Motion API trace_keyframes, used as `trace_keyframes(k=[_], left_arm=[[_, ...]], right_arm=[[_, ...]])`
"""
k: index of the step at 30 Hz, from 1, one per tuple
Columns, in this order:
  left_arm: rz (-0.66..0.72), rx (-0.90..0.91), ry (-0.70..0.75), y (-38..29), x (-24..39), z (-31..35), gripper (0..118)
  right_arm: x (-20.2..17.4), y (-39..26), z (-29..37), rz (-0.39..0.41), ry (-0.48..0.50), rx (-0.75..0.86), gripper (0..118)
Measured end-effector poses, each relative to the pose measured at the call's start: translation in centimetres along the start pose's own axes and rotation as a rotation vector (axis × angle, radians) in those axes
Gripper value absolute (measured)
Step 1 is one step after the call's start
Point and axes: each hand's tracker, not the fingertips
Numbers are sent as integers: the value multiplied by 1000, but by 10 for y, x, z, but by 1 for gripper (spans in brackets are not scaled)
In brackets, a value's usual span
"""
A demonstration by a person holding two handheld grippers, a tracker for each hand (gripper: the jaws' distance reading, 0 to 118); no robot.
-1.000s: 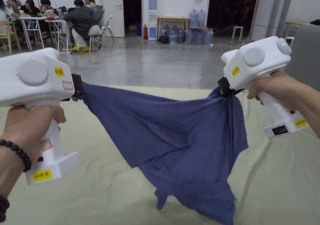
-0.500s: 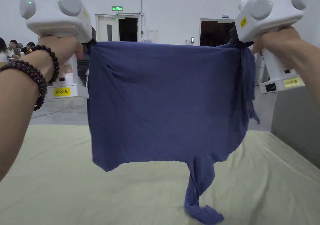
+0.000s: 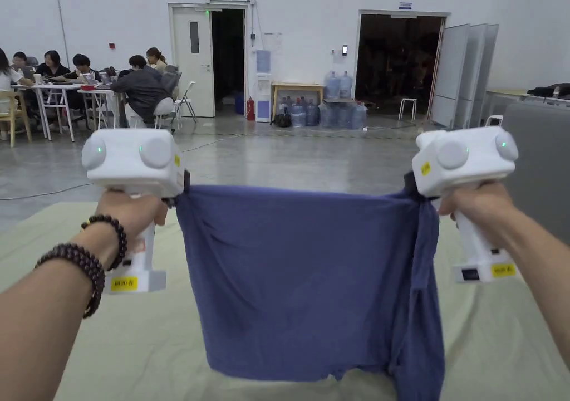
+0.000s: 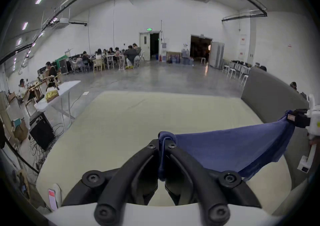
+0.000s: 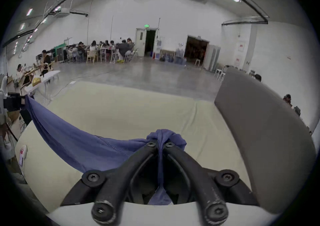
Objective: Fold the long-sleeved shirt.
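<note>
Pale yellow-green padded cloth covers the worktable [image 3: 167,352], with a grey concrete hall floor [image 3: 289,157] beyond. Over it hangs the dark blue long-sleeved knit shirt [image 3: 300,285], stretched flat as a curtain, its lower hem at six o'clock just reaching the cloth and a bunched sleeve trailing at five o'clock. Half a second ago the shirt was held much higher with one sleeve dangling; it has since been lowered toward the table, which I judge to be the lay-down before folding. The left gripper [image 4: 161,144] at nine o'clock is pressed together, pinching one top corner; the right gripper [image 5: 160,144] at three o'clock likewise pinches the other gathered corner.
</note>
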Motion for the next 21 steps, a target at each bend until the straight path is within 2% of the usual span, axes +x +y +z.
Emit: trace_keyframes(k=[4,7,13,16,21], left_arm=[[-4,-27,-13,-21,-6,3,0],[-6,-9,-44,-34,-13,31,0],[-43,17,-126,-103,-33,116,0],[-87,-68,-143,-166,-36,153,0],[-150,-320,-141,-287,-44,173,0]], right_arm=[[0,-24,4,0,16,-26,0],[0,-34,34,9,37,-3,0],[-7,-107,119,116,47,58,0],[-12,-171,151,126,108,0,0],[-23,-294,177,161,203,-229,0]])
